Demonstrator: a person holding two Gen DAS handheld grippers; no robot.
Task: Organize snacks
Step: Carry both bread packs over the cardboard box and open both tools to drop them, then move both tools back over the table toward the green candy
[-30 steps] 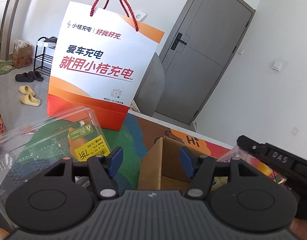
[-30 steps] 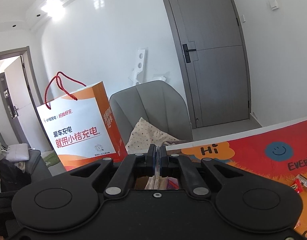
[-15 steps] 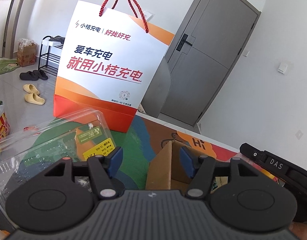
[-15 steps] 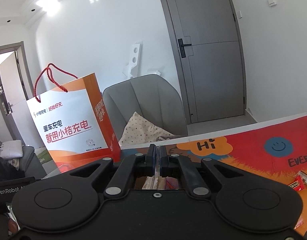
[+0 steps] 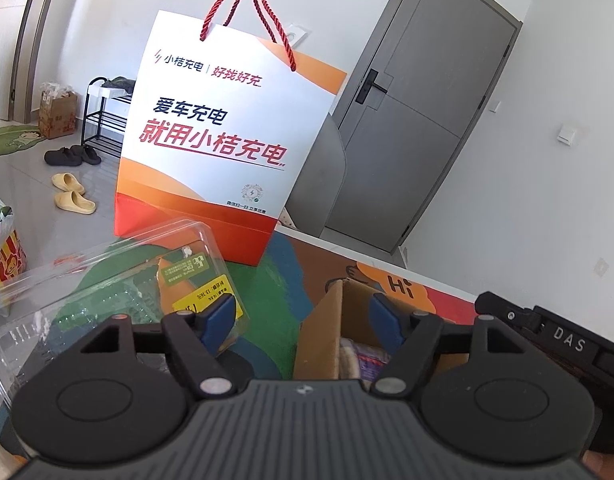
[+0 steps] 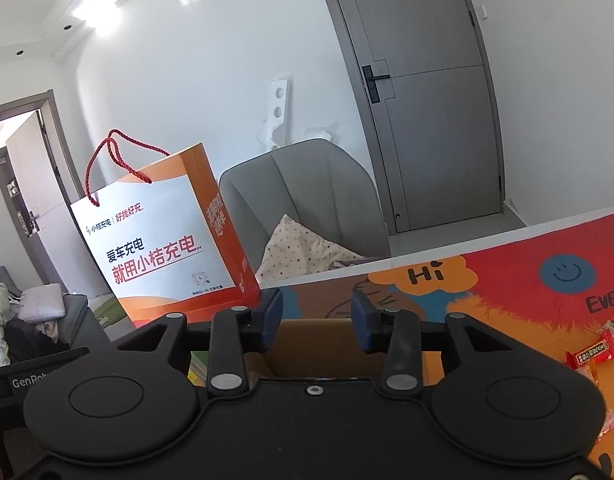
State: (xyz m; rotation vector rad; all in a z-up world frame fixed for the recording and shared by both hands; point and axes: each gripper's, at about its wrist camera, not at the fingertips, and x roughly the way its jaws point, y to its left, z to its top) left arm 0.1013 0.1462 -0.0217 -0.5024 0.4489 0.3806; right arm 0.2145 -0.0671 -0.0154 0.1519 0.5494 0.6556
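**A:** What are the two tongs doing?

**B:** The left tongs (image 5: 303,318) are wide apart and have just been opening more. Nothing is pinched between them. The right tongs (image 6: 317,320) have just been opening too. They were squeezed shut on a thin see-through wrapper, and now the gap is empty.

**A:** Where are the snacks?

**B:** A small cardboard box (image 5: 339,332) sits on the worktop (image 6: 519,276), right in front of both tongs. Some snack packets (image 5: 367,358) lie in it, but the left tongs hide most of them, so I can't tell what kind they are. From the right side the inside of the box is blocked.

**A:** Anything else?

**B:** A clear plastic tray (image 5: 107,280) with a yellow label is by the left tongs. A few red wrapped candies (image 6: 595,352) lie on the bright mat, far right, partly cut off by the edge. A tall paper bag (image 5: 227,136) with red rope handles stands behind the box. You can't see inside it.
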